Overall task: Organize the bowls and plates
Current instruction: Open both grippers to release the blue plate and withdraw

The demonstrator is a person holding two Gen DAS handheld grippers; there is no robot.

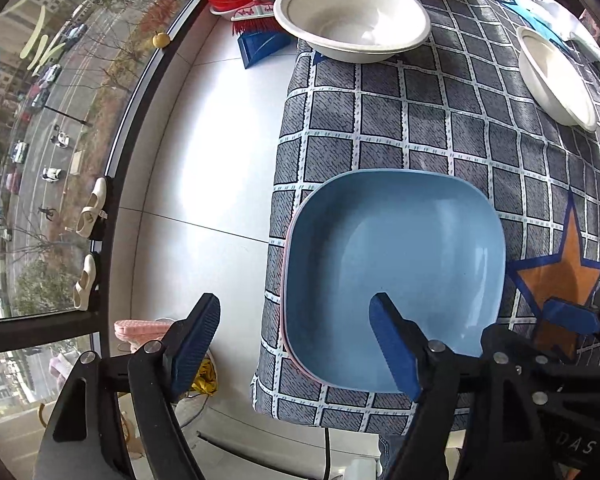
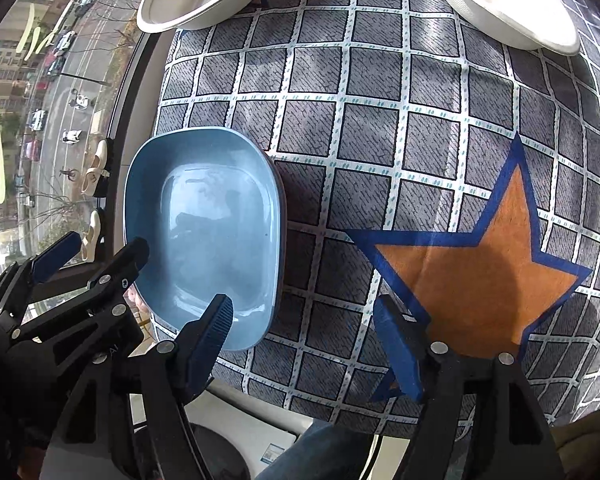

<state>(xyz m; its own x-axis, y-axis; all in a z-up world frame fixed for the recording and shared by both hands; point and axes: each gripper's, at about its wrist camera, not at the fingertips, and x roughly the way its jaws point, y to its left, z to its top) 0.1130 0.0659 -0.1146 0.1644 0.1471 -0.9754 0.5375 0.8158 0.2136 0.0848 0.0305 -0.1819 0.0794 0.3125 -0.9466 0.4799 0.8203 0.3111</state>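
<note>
Blue square plate (image 1: pixel 392 280) stacked on pink one, at tablecloth (image 1: pixel 420 120) corner, just ahead of left gripper (image 1: pixel 296 344). Both jaws wide, empty; right gripper (image 2: pixel 304 344) over star. White bowls (image 1: pixel 352 20) far ahead, likely next to gather.
</note>
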